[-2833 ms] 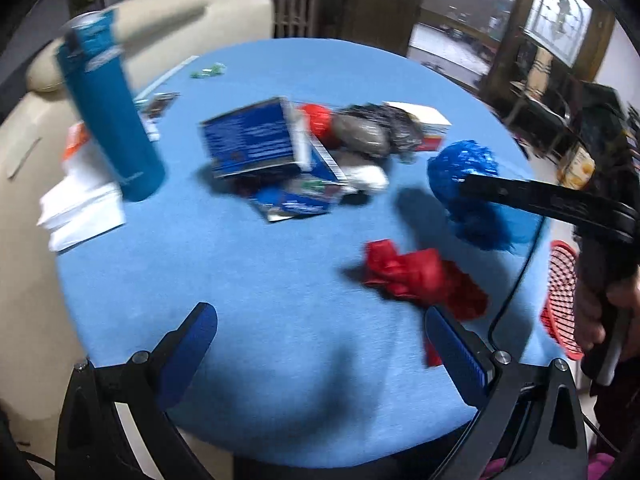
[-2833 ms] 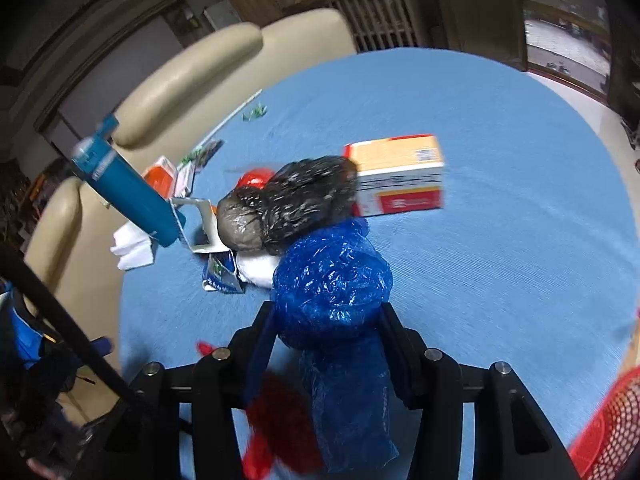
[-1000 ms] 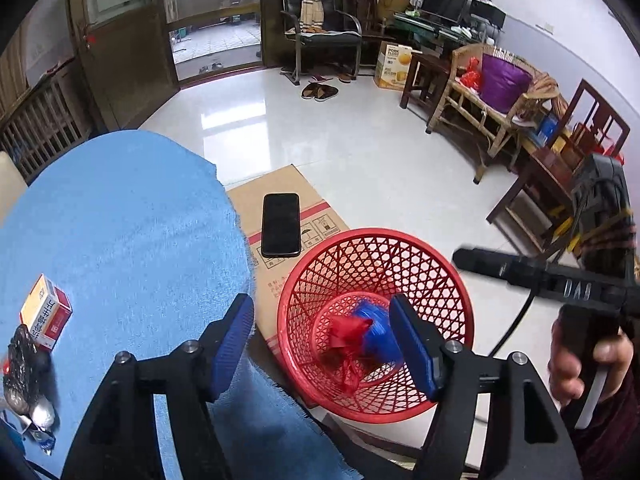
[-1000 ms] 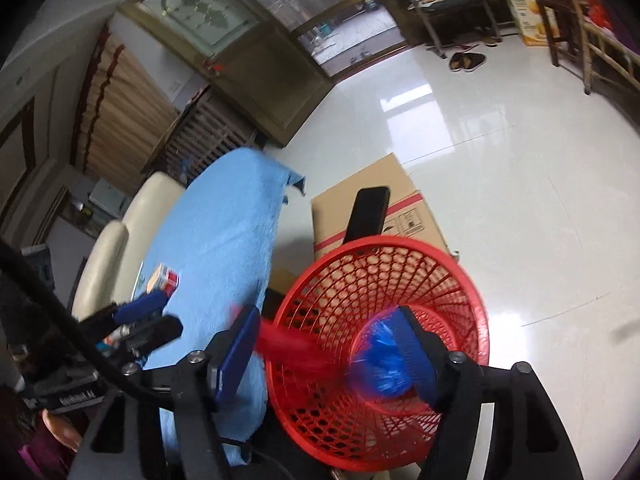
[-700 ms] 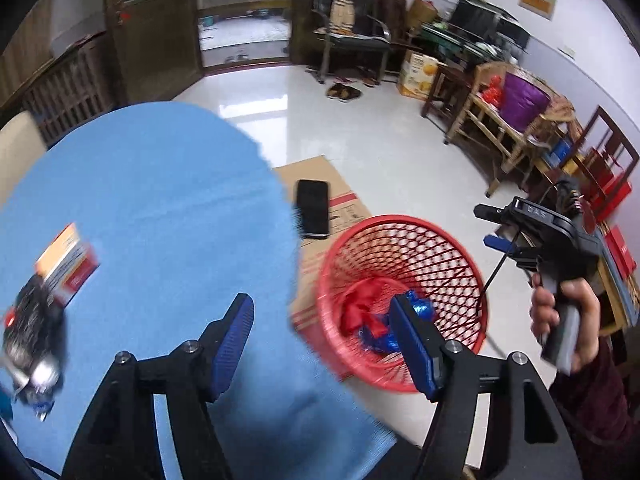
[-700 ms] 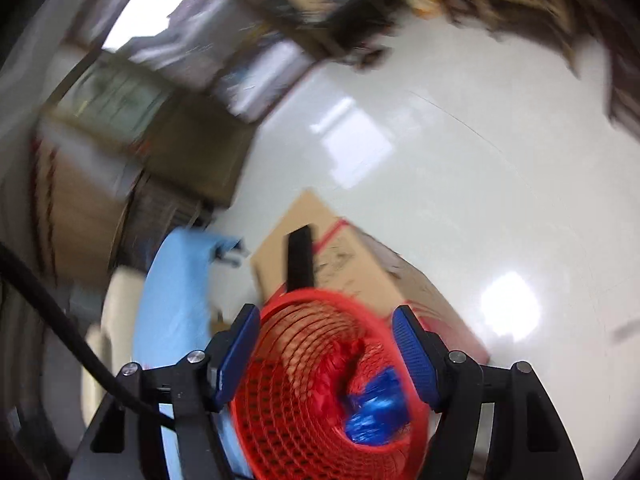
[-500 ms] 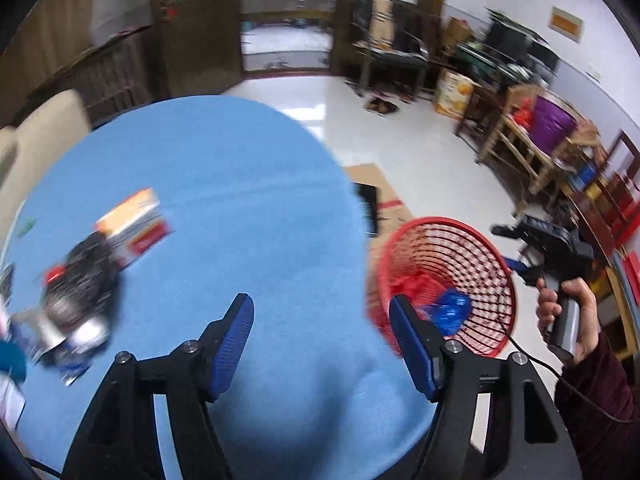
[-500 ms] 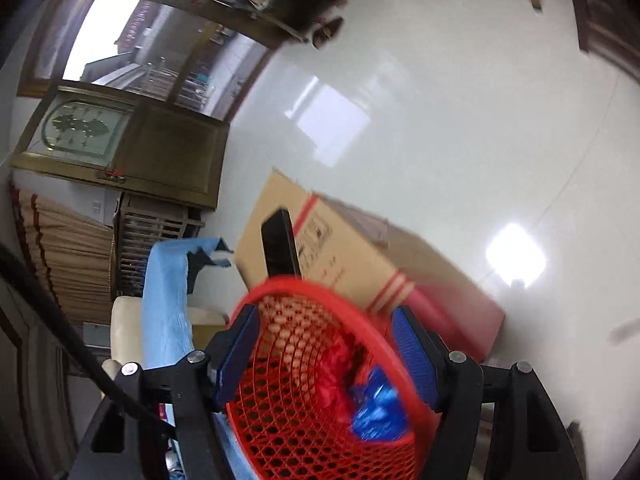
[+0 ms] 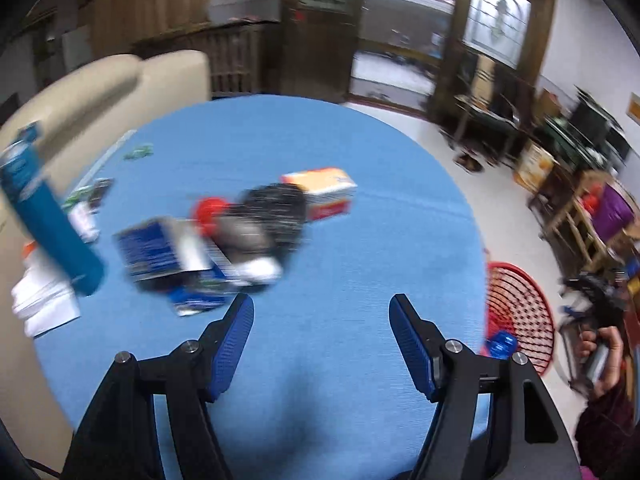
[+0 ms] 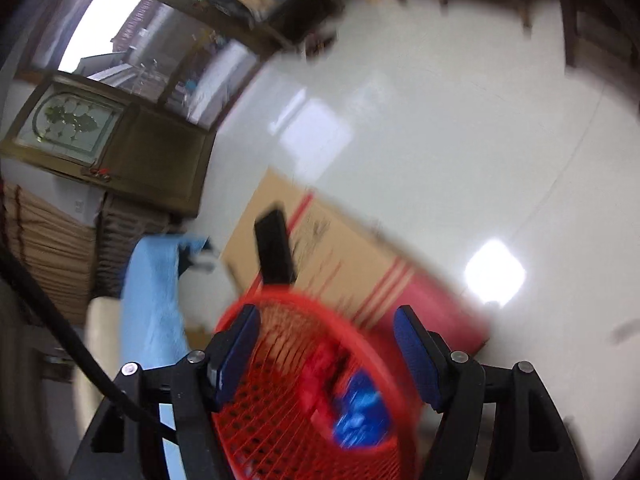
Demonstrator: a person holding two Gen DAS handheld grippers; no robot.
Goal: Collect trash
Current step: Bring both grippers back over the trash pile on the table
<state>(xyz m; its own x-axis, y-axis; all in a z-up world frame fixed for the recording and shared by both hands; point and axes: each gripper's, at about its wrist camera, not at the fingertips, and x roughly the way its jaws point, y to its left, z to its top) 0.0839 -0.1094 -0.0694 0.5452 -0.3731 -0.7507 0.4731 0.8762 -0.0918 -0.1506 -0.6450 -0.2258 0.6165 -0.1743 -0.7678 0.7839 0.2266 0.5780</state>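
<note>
My left gripper (image 9: 321, 328) is open and empty above the blue round table (image 9: 360, 240). Ahead of it lies a blurred trash pile: a black bag (image 9: 272, 216), a blue carton (image 9: 160, 252), a red piece (image 9: 208, 210) and an orange and red box (image 9: 324, 192). The red mesh basket (image 9: 520, 312) stands on the floor at the table's right edge. My right gripper (image 10: 326, 344) is open and empty over the basket (image 10: 280, 420), which holds a red bag (image 10: 320, 372) and a blue bag (image 10: 360, 412).
A tall blue bottle (image 9: 44, 216) and white papers (image 9: 44, 304) stand at the table's left. A cream sofa (image 9: 100, 88) lies behind. A flat cardboard box (image 10: 340, 264) with a black phone (image 10: 274, 248) lies on the floor beside the basket.
My left gripper swung from the basket back over the table toward the trash pile. My right gripper dropped its blue bag earlier and stays above the basket, open.
</note>
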